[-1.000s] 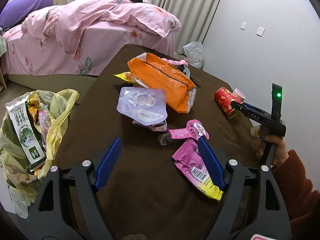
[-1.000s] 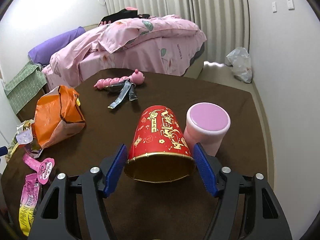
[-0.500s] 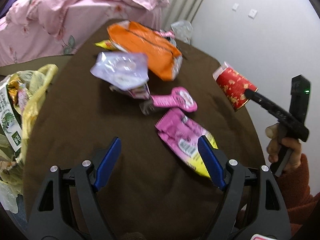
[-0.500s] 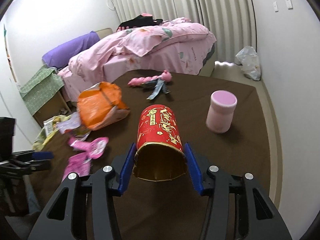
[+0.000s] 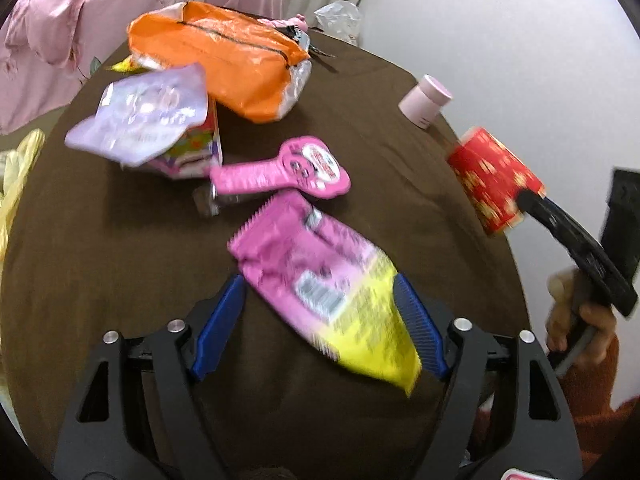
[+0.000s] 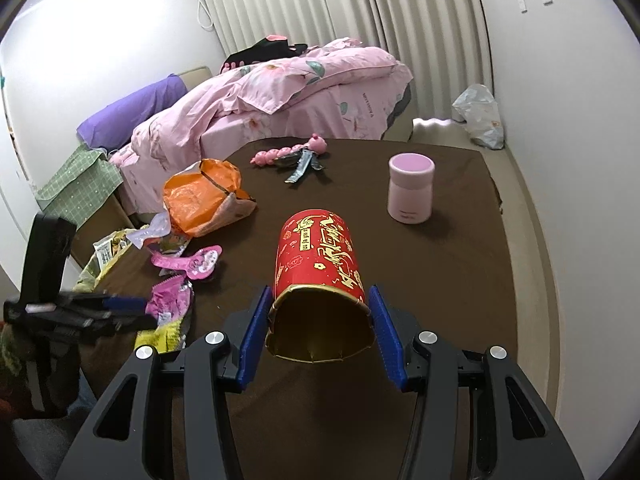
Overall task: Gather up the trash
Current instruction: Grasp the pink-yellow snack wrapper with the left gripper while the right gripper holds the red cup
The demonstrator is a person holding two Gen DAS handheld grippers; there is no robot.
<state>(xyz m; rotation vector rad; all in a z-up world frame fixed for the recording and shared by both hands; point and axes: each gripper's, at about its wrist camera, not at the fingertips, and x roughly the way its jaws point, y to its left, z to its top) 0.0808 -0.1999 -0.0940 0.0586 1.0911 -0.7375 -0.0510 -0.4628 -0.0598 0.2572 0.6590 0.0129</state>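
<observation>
Trash lying scattered over the brown table [image 5: 120, 264]. Red cup [image 6: 320, 264] sitting clenched between the blue pads of the right gripper [image 6: 320, 330] at lower centre of the right wrist view, rim squashed, gold inside facing the camera, raised off the table. Same cup showing at the right edge of the left wrist view, with a hand [image 5: 580, 320] holding that gripper's handle below it.

Left gripper [image 5: 320, 320] at lower centre of its own view, jaws closing yet not pressing anything; pink-and-yellow wrapper [image 5: 332, 280] lying flat on the table between the pads, blurred. Just above it, a pink paddle-shaped packet [image 5: 280, 172] lying crosswise. Toward upper left, a lilac pouch [image 5: 140, 120] resting on a small box, and an orange bag [image 5: 224, 56] behind them. Pink jar [image 6: 410, 188] standing upright at upper right of the table, well apart from the cup. Yellow bag [image 5: 16, 172] peeking in at the left edge. Pink bedding [image 6: 288, 84] filling the background beyond the table.
</observation>
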